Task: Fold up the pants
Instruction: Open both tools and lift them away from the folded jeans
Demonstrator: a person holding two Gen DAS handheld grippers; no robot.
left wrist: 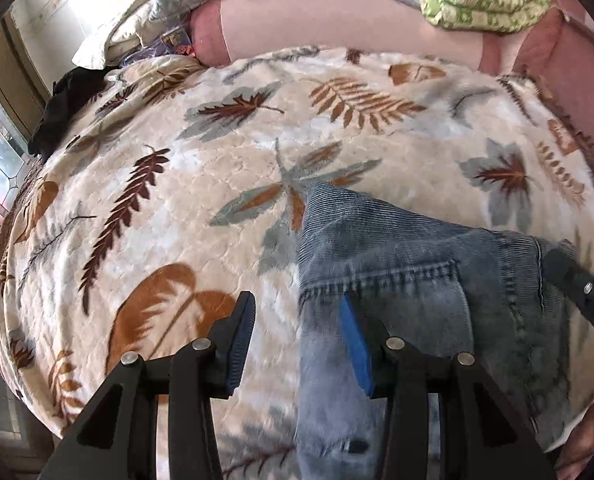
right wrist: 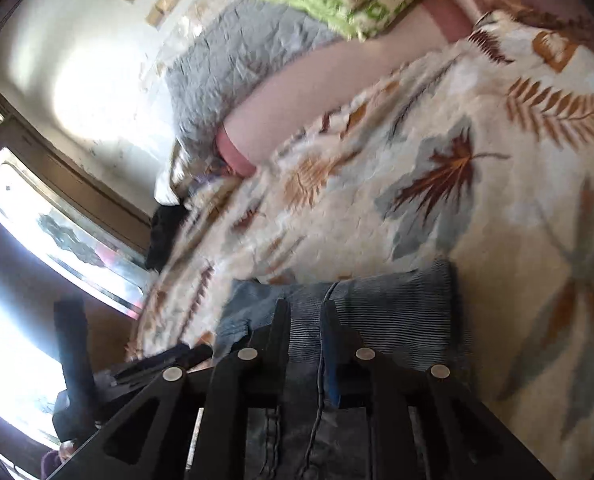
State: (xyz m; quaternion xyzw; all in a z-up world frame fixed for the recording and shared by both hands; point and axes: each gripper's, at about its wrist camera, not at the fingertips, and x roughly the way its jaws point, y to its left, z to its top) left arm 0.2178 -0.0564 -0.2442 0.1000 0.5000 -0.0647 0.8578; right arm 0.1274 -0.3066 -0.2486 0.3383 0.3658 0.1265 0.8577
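The jeans (left wrist: 397,264) run off the bottom edge of the left wrist view, so their legs cannot be seen, and part of the denim lies hidden behind the left gripper (left wrist: 297,344). In the right wrist view the whole picture is smeared by motion; the right gripper (right wrist: 305,344) covers much of the denim, and whether its narrowly parted fingers actually pinch the cloth cannot be told. A dark garment (left wrist: 57,108) at the blanket's (left wrist: 217,168) far left edge is too small to identify.
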